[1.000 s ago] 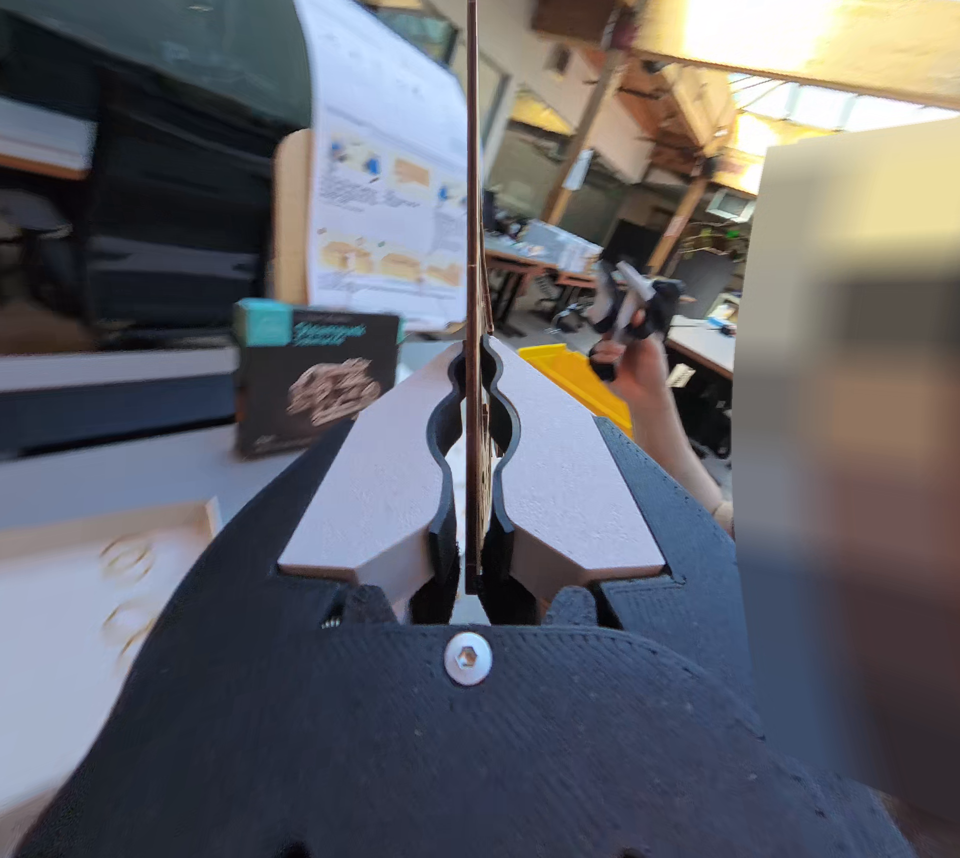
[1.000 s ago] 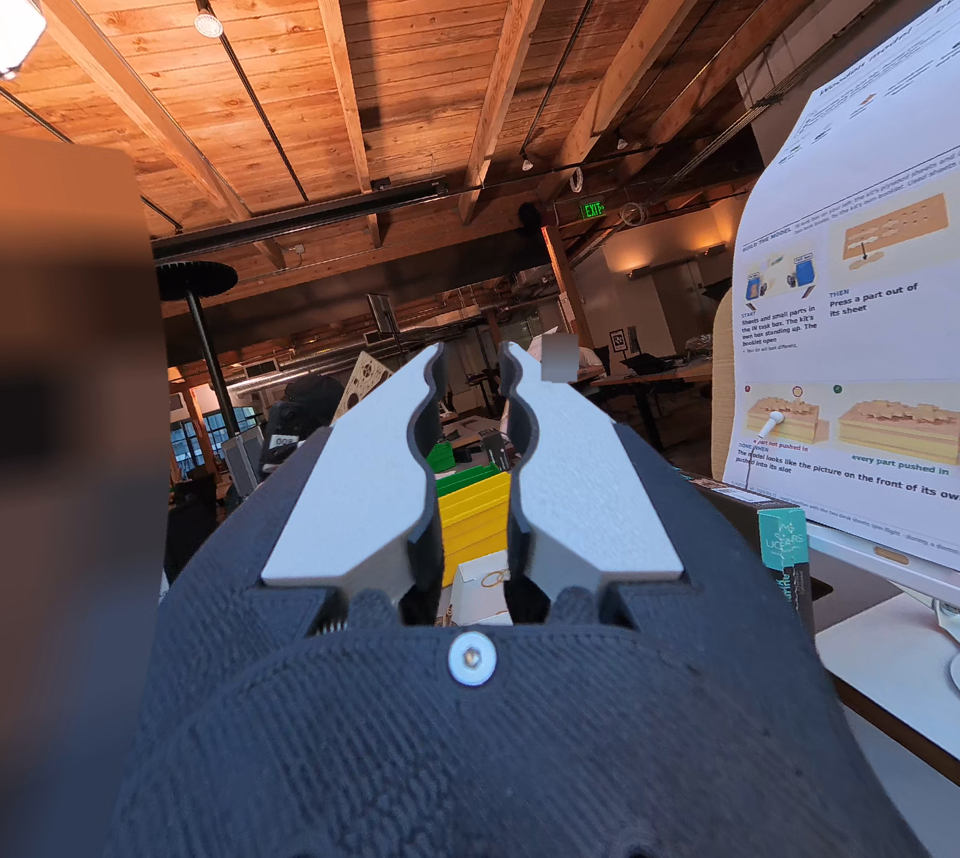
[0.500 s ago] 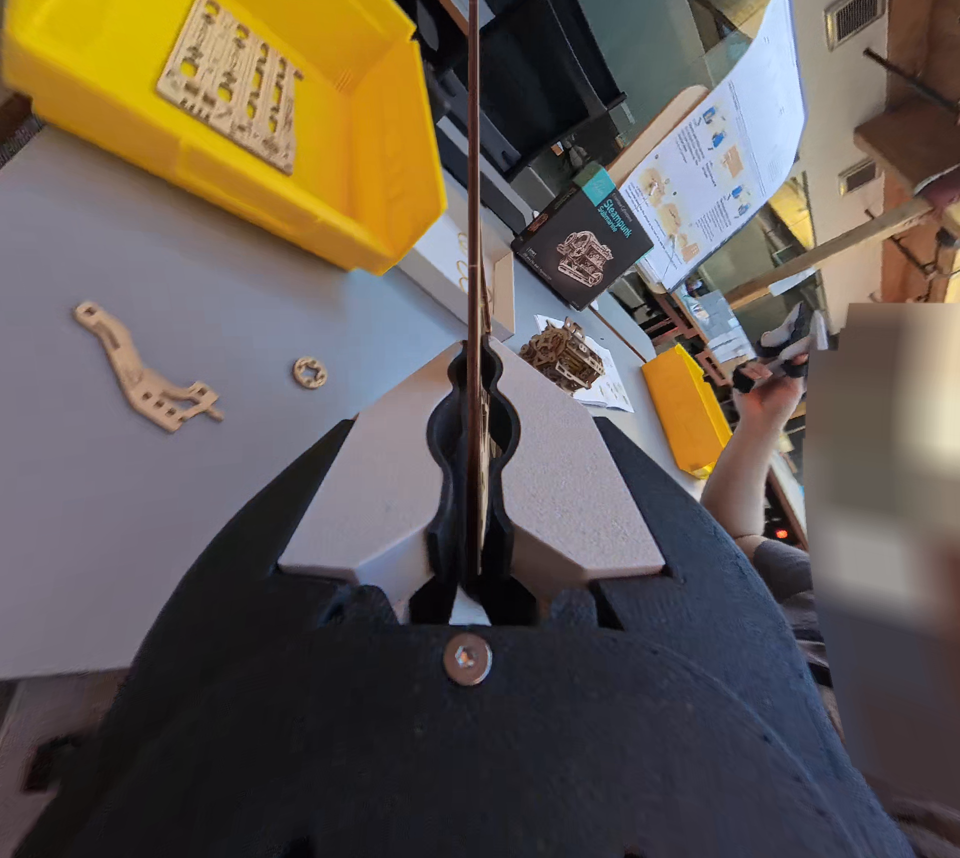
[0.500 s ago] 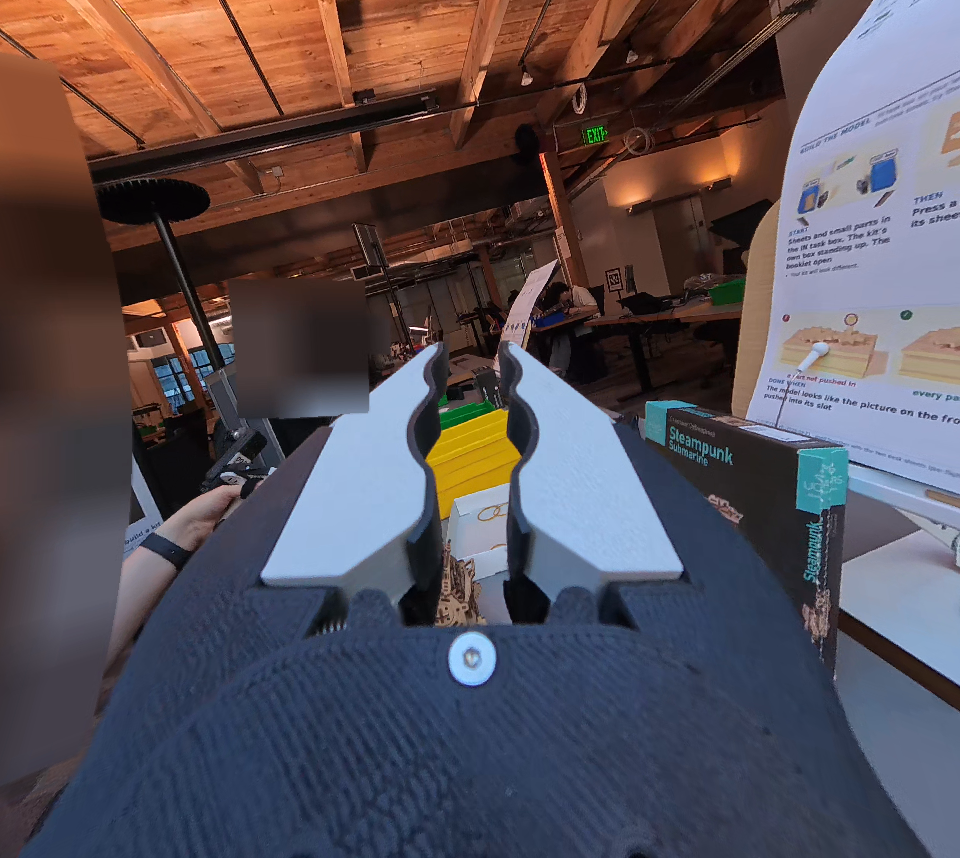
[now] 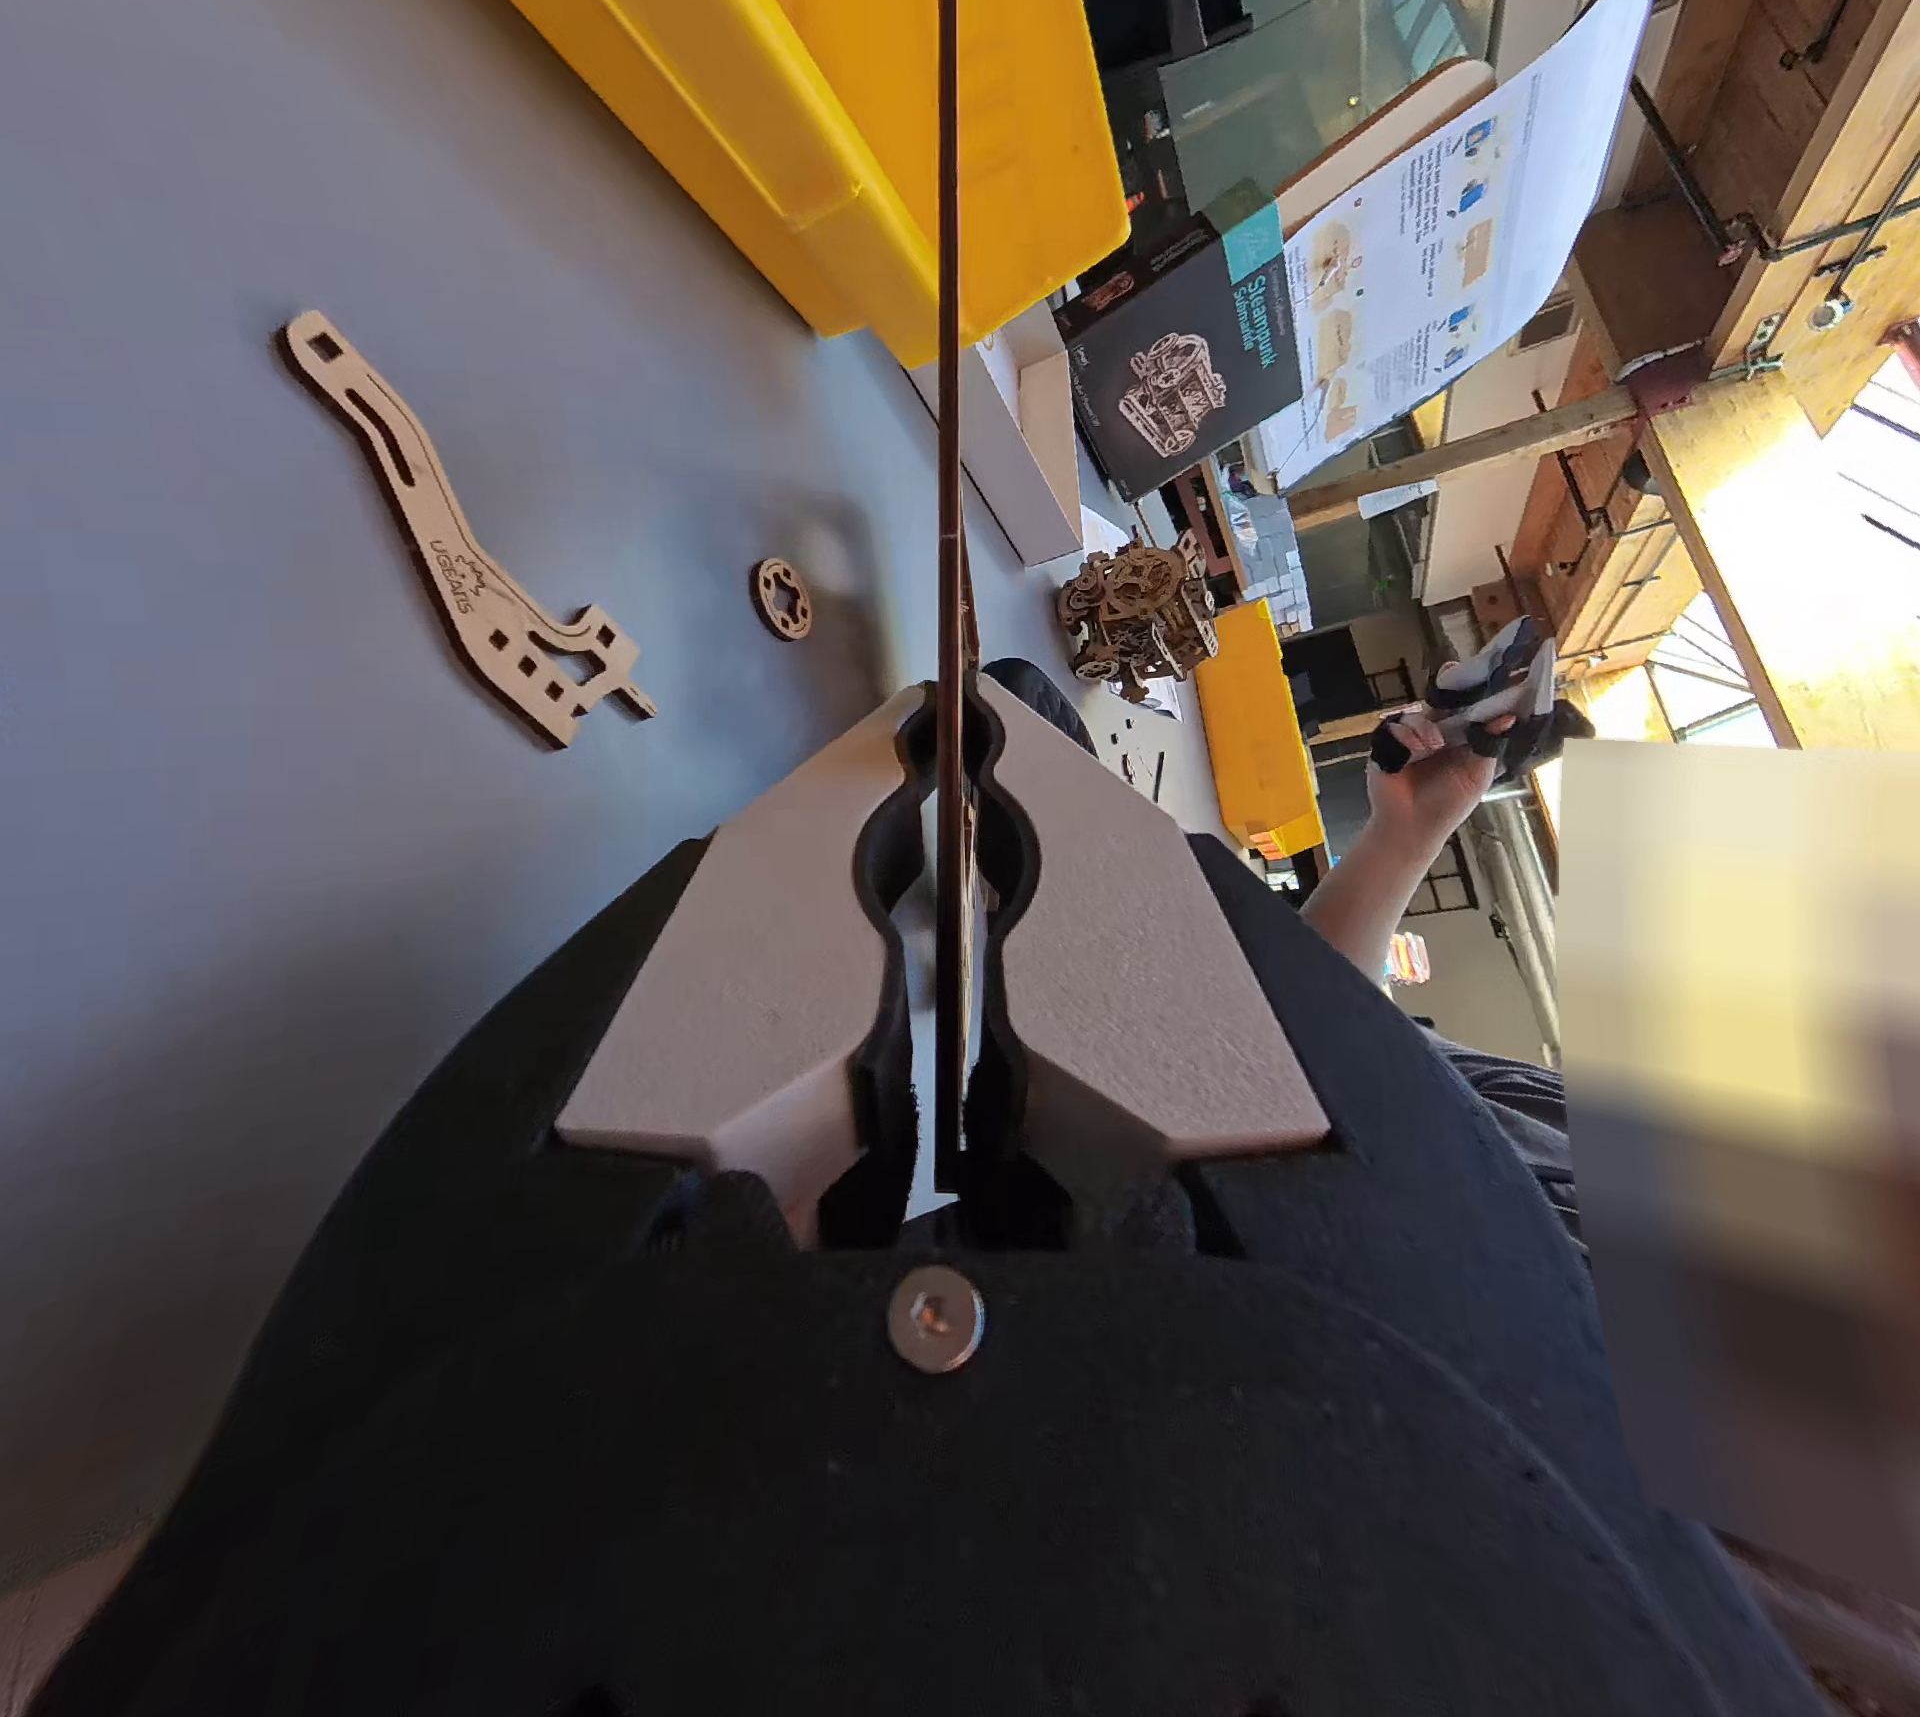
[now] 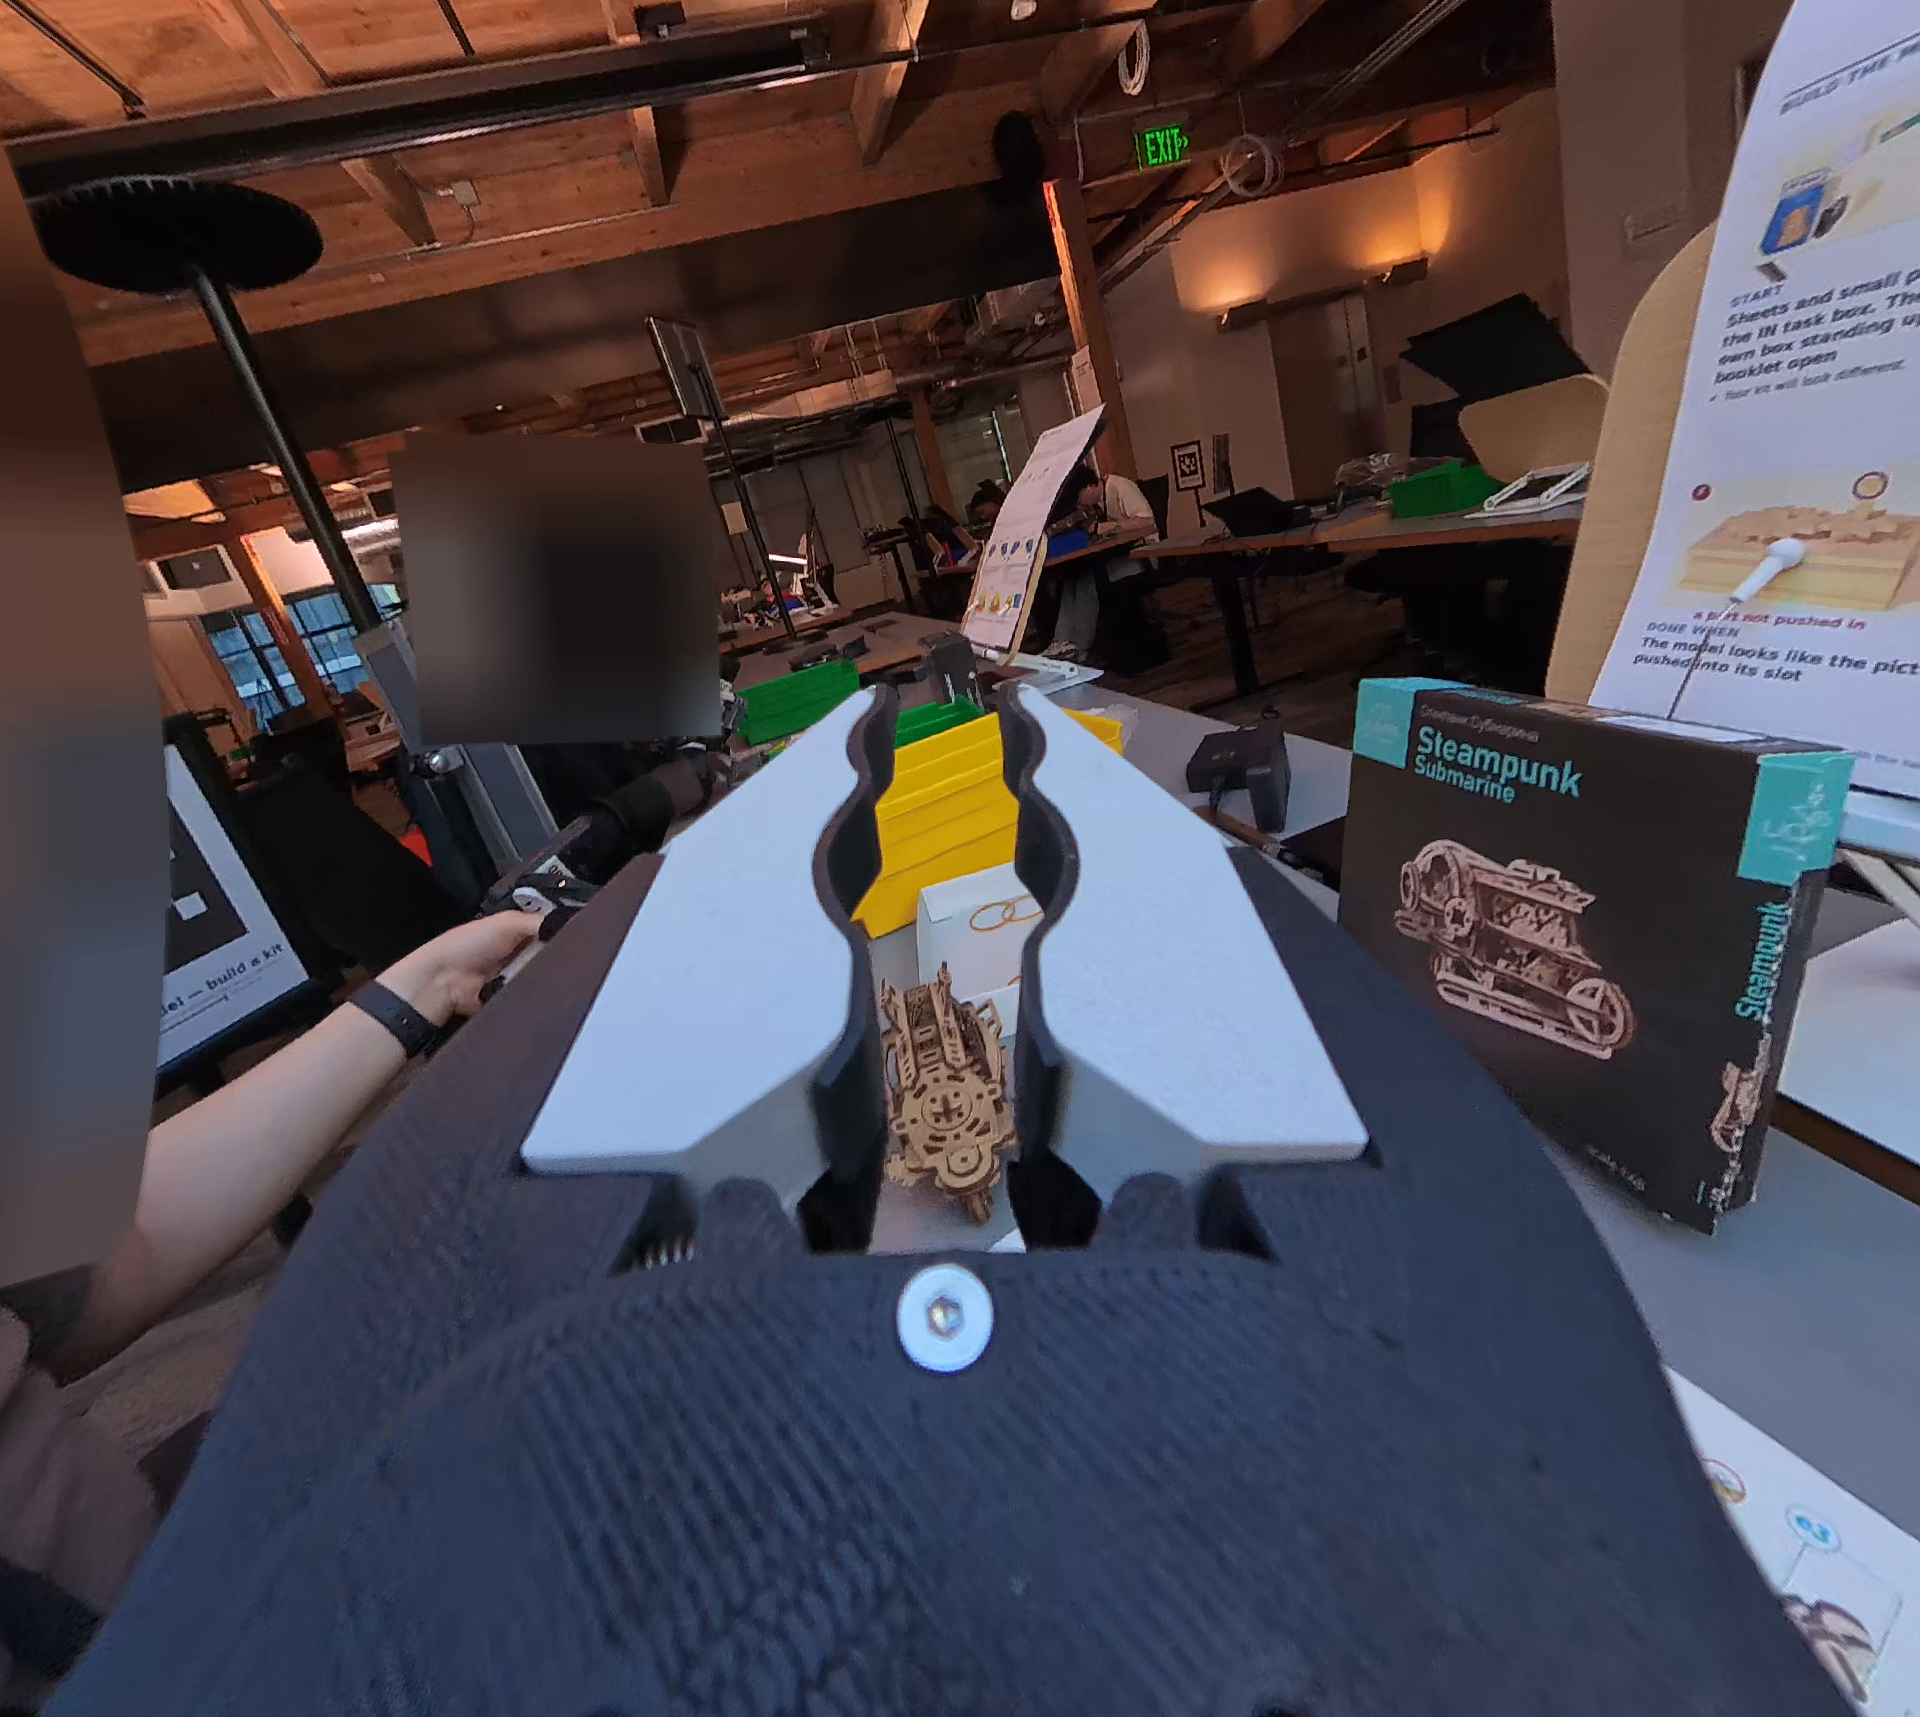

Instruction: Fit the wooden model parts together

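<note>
Clamping a thin wooden sheet [image 5: 947,337] edge-on, left tongs [image 5: 948,711]; right tongs [image 6: 943,711] parted.

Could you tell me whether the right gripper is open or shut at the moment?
Open: the right gripper holds nothing; the wooden model shows through the gap.

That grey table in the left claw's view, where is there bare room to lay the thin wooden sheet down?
The grey table is bare below and left of the curved wooden part and the small wooden ring. It is crowded farther along: yellow bins, a white box, the half-built model. The left claw grips the sheet.
</note>
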